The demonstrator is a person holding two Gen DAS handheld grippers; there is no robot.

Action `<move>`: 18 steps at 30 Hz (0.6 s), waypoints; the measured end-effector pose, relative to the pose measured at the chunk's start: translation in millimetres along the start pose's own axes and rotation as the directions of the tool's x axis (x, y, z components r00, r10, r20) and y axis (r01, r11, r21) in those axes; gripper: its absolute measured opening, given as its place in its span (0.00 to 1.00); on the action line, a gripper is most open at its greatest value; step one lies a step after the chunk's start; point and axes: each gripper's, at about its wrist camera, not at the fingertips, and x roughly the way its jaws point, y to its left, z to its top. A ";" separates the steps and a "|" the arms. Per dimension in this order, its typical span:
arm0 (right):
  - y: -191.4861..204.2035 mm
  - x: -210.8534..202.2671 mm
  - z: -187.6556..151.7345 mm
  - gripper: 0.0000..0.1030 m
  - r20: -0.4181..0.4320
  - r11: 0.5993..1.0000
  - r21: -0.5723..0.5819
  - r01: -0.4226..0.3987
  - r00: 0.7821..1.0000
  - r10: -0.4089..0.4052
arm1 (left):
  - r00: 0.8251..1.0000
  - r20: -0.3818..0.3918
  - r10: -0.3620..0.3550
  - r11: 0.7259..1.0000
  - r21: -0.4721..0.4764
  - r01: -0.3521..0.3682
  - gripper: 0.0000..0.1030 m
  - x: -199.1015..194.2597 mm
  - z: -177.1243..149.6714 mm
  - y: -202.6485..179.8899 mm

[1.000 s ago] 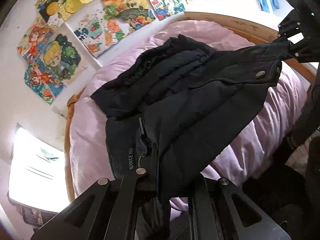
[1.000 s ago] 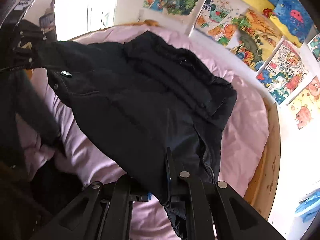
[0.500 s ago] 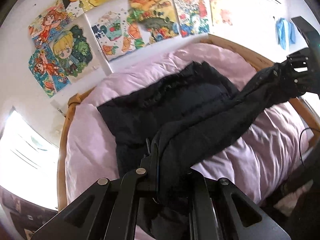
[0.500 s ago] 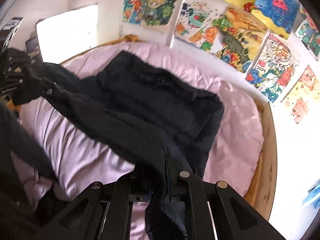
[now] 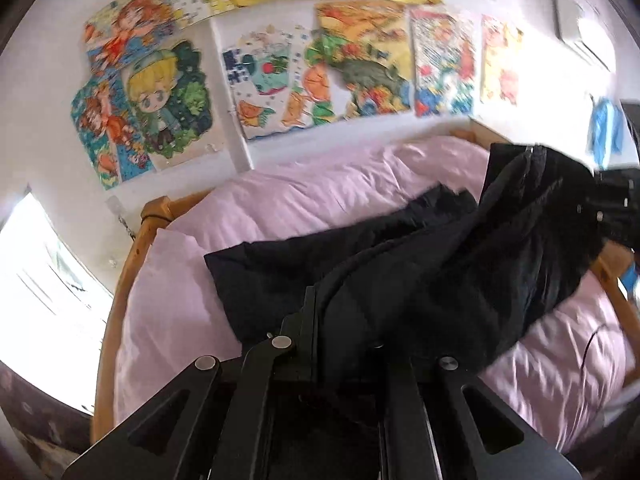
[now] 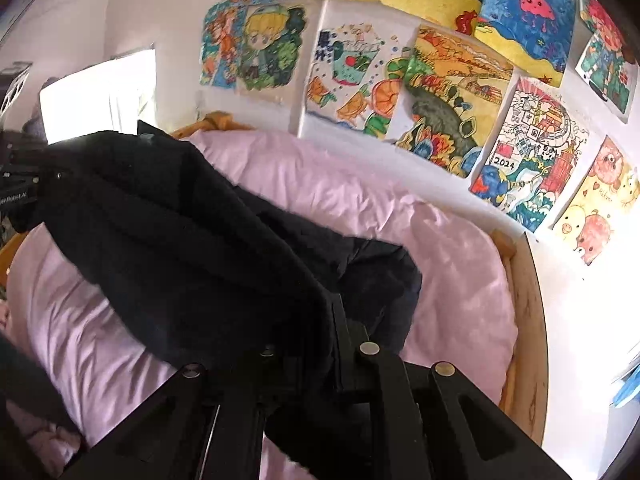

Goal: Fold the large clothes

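From the left wrist camera, the left gripper [image 5: 320,312] has its fingers closed on a fold of the black jacket [image 5: 420,280]. The jacket hangs stretched between this grip and the right gripper [image 5: 616,208] at the far right edge, its far part lying on the pink bedding [image 5: 280,208] of the wooden-framed bed [image 5: 120,280]. Colourful drawings [image 5: 320,72] cover the wall behind.

From the right wrist camera, the right gripper [image 6: 332,320] fingers are likewise clamped on the jacket [image 6: 192,248], which stretches up to the left gripper [image 6: 20,176] at the left edge. Pink bedding [image 6: 440,264] lies beneath, with drawings [image 6: 440,100] on the wall.
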 end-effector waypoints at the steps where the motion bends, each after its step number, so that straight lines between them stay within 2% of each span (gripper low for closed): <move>1: -2.9 7.1 2.1 0.10 0.010 1.000 0.007 0.005 1.000 -0.005 | 1.000 0.003 0.003 1.000 -0.017 -0.003 0.07 5.3 2.7 3.1; 5: -13.2 36.2 9.2 0.10 0.032 0.999 0.044 -0.004 0.999 0.003 | 1.000 -0.002 0.025 0.999 -0.038 -0.025 0.07 23.9 12.9 11.3; 9: -20.7 56.9 16.4 0.10 0.041 0.998 0.058 0.012 0.999 -0.015 | 0.998 0.037 0.050 0.997 -0.065 -0.048 0.07 45.1 26.7 17.6; 15: -41.7 88.1 31.5 0.11 0.048 0.993 0.115 0.012 0.999 -0.018 | 0.998 0.070 -0.005 0.977 -0.213 0.020 0.07 74.0 44.4 40.7; 18: -52.1 108.8 40.7 0.11 0.035 0.989 0.145 -0.006 0.999 0.001 | 0.999 0.045 -0.011 0.967 -0.255 0.023 0.06 95.3 54.1 53.4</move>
